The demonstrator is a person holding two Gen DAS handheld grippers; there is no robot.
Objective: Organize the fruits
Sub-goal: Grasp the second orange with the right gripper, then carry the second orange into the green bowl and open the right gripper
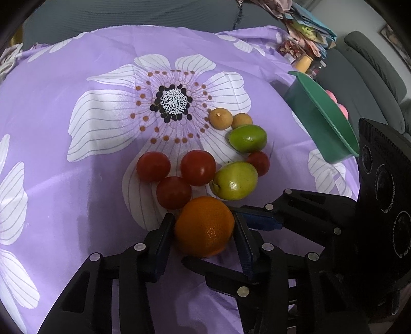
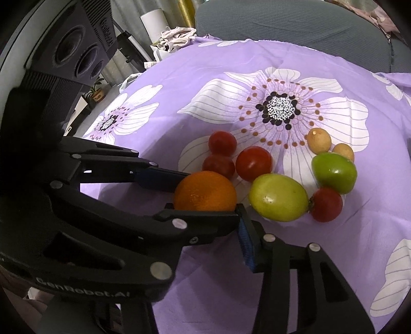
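Observation:
An orange (image 1: pixel 204 226) lies on the purple flowered cloth (image 1: pixel 77 179), and my left gripper (image 1: pixel 203 231) is shut on it, a finger on each side. It also shows in the right wrist view (image 2: pixel 205 191), held by the left gripper (image 2: pixel 205 192). Beyond it lie three red tomatoes (image 1: pixel 197 167), a fourth (image 1: pixel 259 162), two green fruits (image 1: pixel 235 180) (image 1: pixel 248 138) and two small tan fruits (image 1: pixel 220 118). My right gripper's blue-padded finger (image 2: pixel 246 246) shows near the orange; its other finger is hidden behind the left gripper.
A green plastic bowl (image 1: pixel 321 115) stands tilted at the cloth's right edge, with pink items behind it. Stacked cloths and a yellow cup (image 1: pixel 304 63) sit at the far right. A grey sofa (image 2: pixel 282 20) lies behind the table.

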